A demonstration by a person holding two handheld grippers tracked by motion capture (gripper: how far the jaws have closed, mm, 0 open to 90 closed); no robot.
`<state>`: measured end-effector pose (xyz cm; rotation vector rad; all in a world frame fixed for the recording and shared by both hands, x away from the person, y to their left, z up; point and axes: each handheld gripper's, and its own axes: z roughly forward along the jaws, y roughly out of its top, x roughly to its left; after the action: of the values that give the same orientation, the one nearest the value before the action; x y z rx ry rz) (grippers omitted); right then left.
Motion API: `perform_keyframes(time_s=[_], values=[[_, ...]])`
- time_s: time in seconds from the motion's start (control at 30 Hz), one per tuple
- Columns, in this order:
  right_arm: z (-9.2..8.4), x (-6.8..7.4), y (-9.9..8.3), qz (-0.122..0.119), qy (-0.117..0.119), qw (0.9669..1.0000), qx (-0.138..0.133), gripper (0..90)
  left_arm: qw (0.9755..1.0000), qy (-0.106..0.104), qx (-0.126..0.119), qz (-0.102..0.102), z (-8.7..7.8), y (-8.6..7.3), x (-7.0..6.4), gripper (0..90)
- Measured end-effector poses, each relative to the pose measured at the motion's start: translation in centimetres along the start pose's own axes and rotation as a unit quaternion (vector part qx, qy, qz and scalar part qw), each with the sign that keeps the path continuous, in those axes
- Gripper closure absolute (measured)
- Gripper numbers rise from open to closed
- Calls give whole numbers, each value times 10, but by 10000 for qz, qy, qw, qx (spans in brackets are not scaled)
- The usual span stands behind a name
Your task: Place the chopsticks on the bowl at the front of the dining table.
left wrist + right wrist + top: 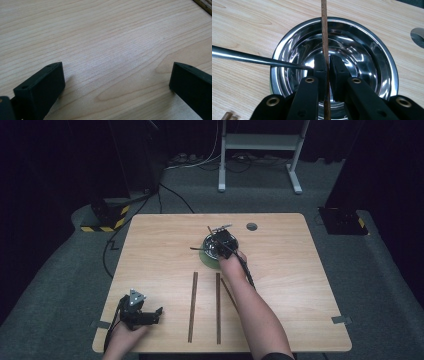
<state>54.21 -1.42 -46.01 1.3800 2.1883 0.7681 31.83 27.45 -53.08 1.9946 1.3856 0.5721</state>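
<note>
I am clenching my right tongs (327,65) on a brown chopstick (324,35) over the steel bowl (387,60), two sticks (193,306) waiting at six o'clock on the bench (300,285), left tongs (116,82) released.

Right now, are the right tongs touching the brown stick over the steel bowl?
Touching. In the right gripper view the right tongs are shut on the brown stick, both jaws pressed against it above the steel bowl.

wooden sticks flat on the worktop (300,265): three, at (192,306), (218,307), (228,293)
wooden stick in the tongs (325,35): one
steel bowl (372,47): one
green mat (206,261): one
tongs: two, (150,316) and (328,65)
</note>
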Motion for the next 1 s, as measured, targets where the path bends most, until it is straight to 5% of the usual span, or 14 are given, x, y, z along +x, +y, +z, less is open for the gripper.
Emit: perform_keyframes(time_s=[0.27, 0.5, 1.0], values=[[1, 0, 0, 23, 29, 10000, -39, 831, 10000, -1, -1, 0, 0, 0, 0, 3], [-1, 0, 1, 12, 57, 9999, -87, 698, 10000, -6, -2, -2, 0, 0, 0, 3], [-42, -2, -16, -205, 91, 9993, -288, 616, 10000, -34, -12, 17, 0, 0, 0, 3]])
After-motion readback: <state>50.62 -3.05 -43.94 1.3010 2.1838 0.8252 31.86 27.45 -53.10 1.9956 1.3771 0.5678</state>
